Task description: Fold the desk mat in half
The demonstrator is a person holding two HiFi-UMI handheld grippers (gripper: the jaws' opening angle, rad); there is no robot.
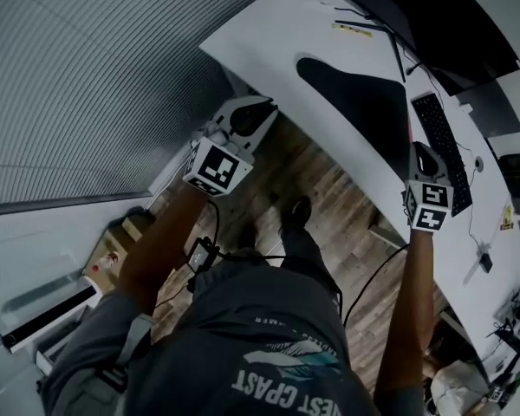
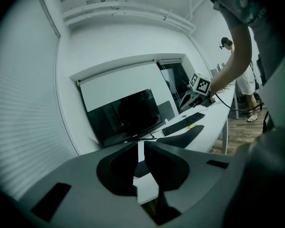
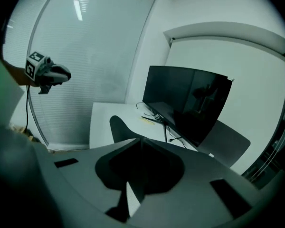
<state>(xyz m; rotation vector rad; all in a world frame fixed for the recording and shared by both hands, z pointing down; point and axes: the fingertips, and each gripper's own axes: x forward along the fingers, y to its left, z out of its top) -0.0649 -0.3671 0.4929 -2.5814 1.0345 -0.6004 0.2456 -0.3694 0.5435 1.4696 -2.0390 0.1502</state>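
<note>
The person's dark shirt point(image 1: 269, 362) fills the near edge of the head view. Off the left end of the desk point(image 1: 269, 33), the left gripper point(image 1: 258, 111) holds nothing, its jaws a thin slit apart. The right gripper point(image 1: 423, 156), clenched and empty, hovers over the right end of the desk mat point(image 1: 355, 102) — unfolded, beside the keyboard point(image 1: 442, 146). Only the left gripper view shows it clear above the desk — and a second person point(image 2: 249, 87) beyond.

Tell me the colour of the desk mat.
Plain black desk mat, against the white desk. The head view shows it best.
</note>
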